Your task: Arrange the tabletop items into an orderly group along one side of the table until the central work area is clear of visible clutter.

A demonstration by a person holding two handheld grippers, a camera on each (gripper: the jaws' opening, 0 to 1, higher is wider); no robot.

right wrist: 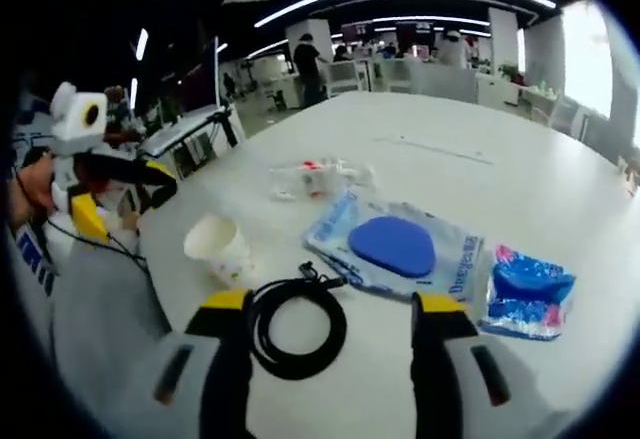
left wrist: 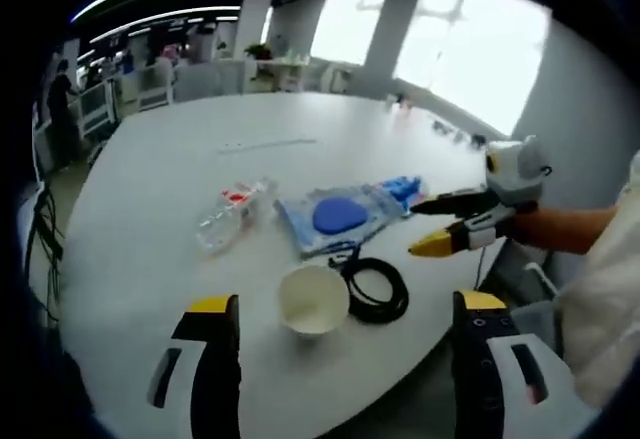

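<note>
Crowding the counter's (left wrist: 180,159) near edge sit cup (left wrist: 313,299), cable (left wrist: 377,289), pouches and bottle (left wrist: 232,211); far half bare; both claws, left (left wrist: 340,319) and right (right wrist: 330,309), gape apart.

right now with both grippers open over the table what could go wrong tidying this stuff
1. The paper cup lies tipped on its side near the table edge; a nudge from the left gripper could roll it off.
2. The coiled black cable sits between the right gripper jaws, one end by the blue pouch; dragging it may snag the pouch.
3. The clear plastic bottle lies flat and might roll when pushed.
</note>
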